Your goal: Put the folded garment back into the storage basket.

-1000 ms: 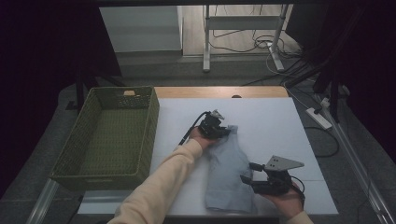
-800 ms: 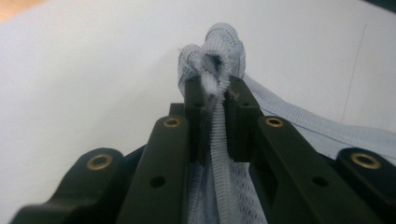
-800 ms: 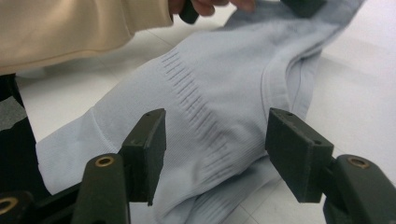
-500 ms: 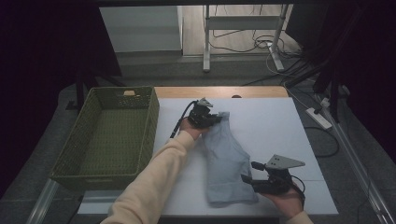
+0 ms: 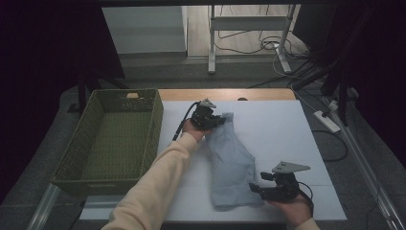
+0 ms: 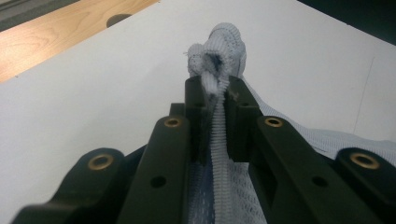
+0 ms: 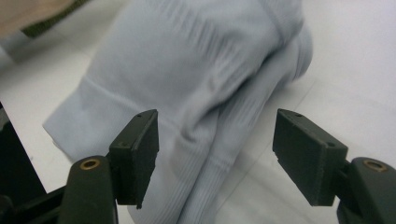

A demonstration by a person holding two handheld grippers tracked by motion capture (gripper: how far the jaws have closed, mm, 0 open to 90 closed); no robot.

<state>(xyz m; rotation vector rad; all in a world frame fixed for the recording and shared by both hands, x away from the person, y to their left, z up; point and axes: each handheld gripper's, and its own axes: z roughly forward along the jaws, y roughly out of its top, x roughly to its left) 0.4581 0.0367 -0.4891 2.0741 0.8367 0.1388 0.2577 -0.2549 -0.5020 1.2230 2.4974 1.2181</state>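
Left, a green basket (image 5: 115, 139) flanks the garment (image 5: 232, 163); left claw (image 5: 213, 120) grips its strap, right claw (image 5: 261, 189) gapes.

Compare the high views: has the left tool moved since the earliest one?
Yes. The left tool, shut on the cloth, has moved farther up the table, towards its wooden edge.

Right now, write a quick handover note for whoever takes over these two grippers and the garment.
Left gripper: shut on the far end of the light blue garment, bunched fabric poking out past its tips.
Right gripper: open, its jaws have just been opening; the garment's near end lies between them, not pinched.
Garment: stretched lengthwise on the white table.
Green basket: at the left, nothing in it.
Done: far end gripped.
Left: likely grip the near end, fold or lift, probably move it to the basket.
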